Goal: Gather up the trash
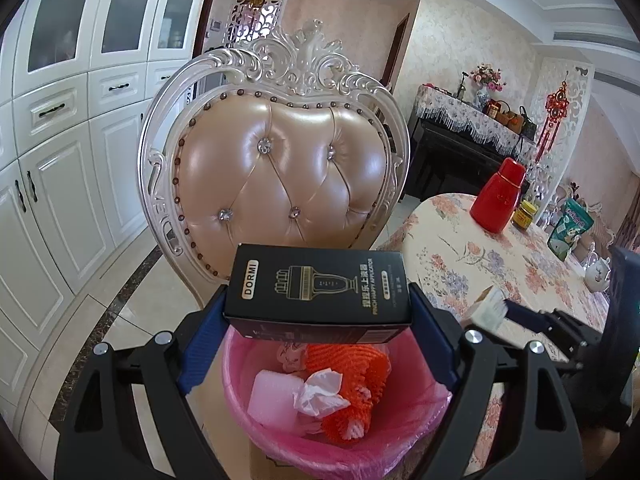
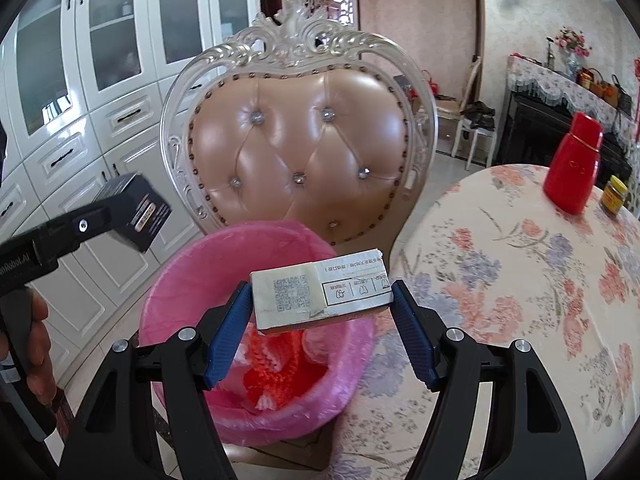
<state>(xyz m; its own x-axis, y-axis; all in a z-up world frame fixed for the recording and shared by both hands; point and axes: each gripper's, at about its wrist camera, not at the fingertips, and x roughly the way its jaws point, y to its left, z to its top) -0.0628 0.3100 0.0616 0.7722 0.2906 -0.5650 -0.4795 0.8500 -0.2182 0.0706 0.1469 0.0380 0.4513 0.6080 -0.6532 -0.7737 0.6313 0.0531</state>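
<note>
My left gripper [image 1: 318, 300] is shut on a black DORMI box [image 1: 320, 286] and holds it over the pink-lined trash bin [image 1: 400, 420]; the box also shows in the right wrist view [image 2: 136, 212]. My right gripper [image 2: 322, 300] is shut on a small white carton with a QR code [image 2: 320, 292], held above the bin's [image 2: 184, 272] right rim; the carton shows in the left wrist view [image 1: 486, 308]. Inside the bin lie orange netting [image 1: 352, 380], a crumpled tissue [image 1: 320, 396] and a white foam block [image 1: 272, 400].
An ornate chair with a padded back [image 1: 280, 184] stands right behind the bin. A round table with a floral cloth [image 2: 520, 280] is to the right, bearing a red flask [image 2: 574, 168], a small jar [image 2: 614, 196] and a green bag [image 1: 570, 228]. White cabinets [image 1: 52, 200] line the left.
</note>
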